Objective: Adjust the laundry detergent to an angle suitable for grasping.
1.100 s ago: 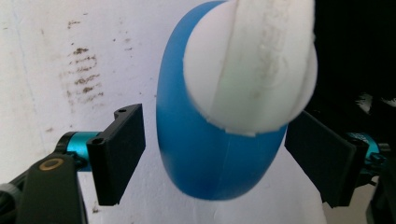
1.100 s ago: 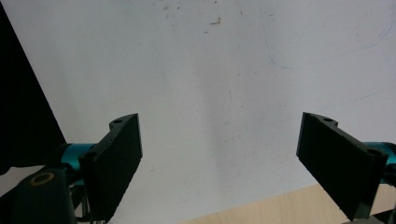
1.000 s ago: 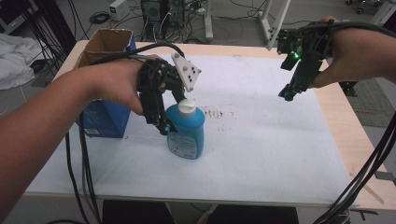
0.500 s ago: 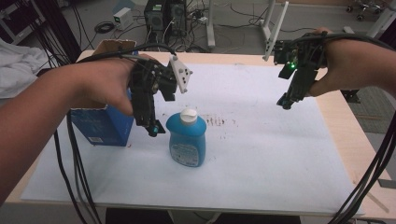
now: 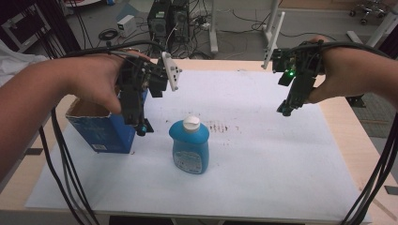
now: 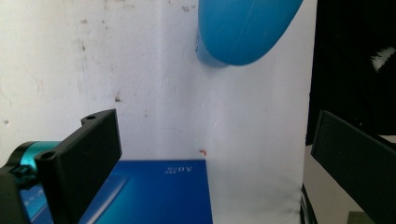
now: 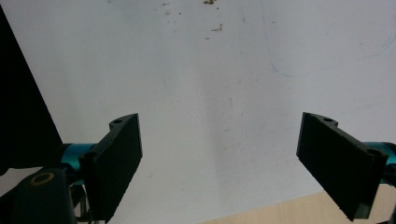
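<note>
My left gripper [image 5: 141, 125] hangs tilted just left of the blue bottle [image 5: 190, 147], jaws just opened, empty; white tabletop [image 5: 281, 164] lies bare to the bottle's right.

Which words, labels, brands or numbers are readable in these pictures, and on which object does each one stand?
Nothing can be read with certainty.
Blue box: a short white print on its side, seen in the left gripper view, upside down and too blurred to read.
Blue box, lower edge: a small white label, too small to read.
Blue bottle: a pale front label, blurred and unreadable.
White table cover: brown stains only, no writing.
</note>
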Motion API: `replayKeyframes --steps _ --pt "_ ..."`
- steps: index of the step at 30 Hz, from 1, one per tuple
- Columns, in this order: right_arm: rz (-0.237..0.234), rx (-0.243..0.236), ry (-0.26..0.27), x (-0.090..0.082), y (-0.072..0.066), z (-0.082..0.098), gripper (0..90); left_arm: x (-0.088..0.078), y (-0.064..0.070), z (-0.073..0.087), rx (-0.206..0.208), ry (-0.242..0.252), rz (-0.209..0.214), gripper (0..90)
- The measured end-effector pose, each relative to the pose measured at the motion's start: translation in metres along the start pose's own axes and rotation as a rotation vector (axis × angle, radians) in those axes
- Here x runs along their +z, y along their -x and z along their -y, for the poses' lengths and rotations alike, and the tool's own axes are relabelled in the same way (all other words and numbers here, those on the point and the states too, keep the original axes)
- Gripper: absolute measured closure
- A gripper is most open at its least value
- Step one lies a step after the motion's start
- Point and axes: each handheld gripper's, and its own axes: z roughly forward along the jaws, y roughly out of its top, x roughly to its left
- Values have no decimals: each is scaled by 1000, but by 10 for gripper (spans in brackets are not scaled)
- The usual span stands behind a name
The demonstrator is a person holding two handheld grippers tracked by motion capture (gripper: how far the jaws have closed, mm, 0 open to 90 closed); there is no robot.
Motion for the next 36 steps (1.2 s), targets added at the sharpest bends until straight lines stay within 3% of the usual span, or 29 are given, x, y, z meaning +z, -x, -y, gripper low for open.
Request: replayKeyframes --steps 7,14,19,29,36 --pt "-2 -1 5 1 1 -1 136 -14 -8 4 -32 -23 4 17" --pt "-7 -2 11 0 1 -3 136 -15 -21 7 -67 -27 3 17" --pt "-13 -8 2 2 4 -4 136 -1 -34 11 -69 -87 -14 17" --pt "-21 -8 -6 6 9 -6 136 26 -59 8 -77 -91 3 17" --pt "-22 -4 -7 7 12 -4 136 30 -63 6 -76 -87 7 17"
